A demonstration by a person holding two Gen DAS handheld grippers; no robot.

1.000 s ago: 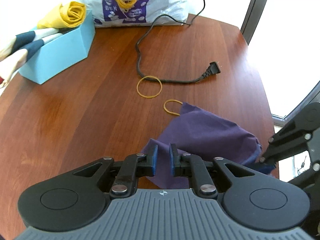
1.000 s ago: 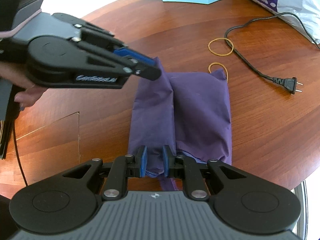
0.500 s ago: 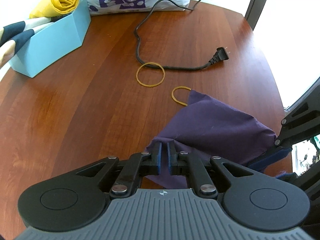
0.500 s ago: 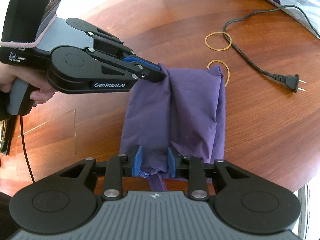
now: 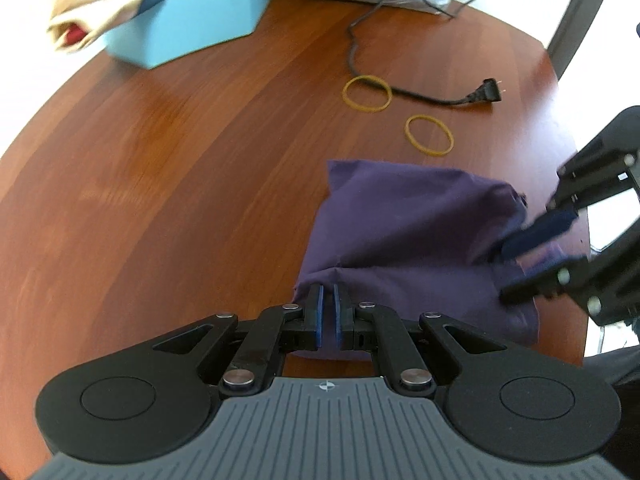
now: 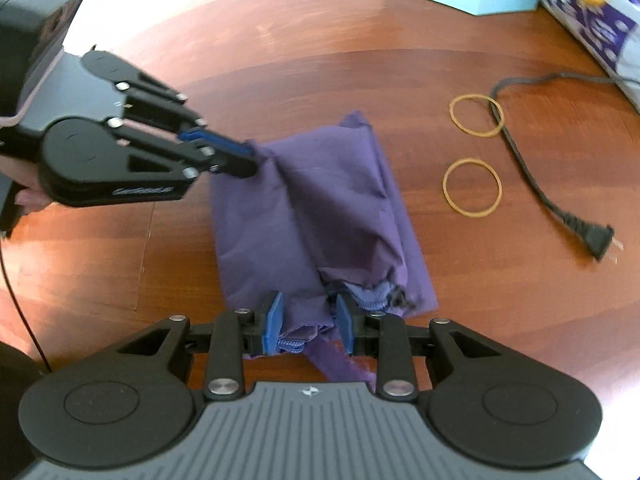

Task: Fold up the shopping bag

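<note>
Looking at the big brown table (image 6: 280, 60) first, you can see the purple shopping bag (image 6: 320, 200) lying near its front edge, folded into a long strip. It looks soft, thin and light, so it should bend any way you pull it, and it may slip or bunch up. Your left gripper (image 6: 250, 158) has its fingers pressed together on the far left corner of the cloth. Your right gripper (image 6: 308, 326) has its fingers spread apart, with the bag's near end and a loose strap between them, but they do not look like they are squeezing it. Corners and folded edges look like the best places to hold. A blue box (image 5: 188, 28) and a white plastic bag (image 6: 592, 20) sit far back, well out of the way. A black cord (image 6: 536, 184) lies to the right. Two rubber bands (image 6: 472, 187) rest near the bag, so mind you don't drag the cloth over them.
</note>
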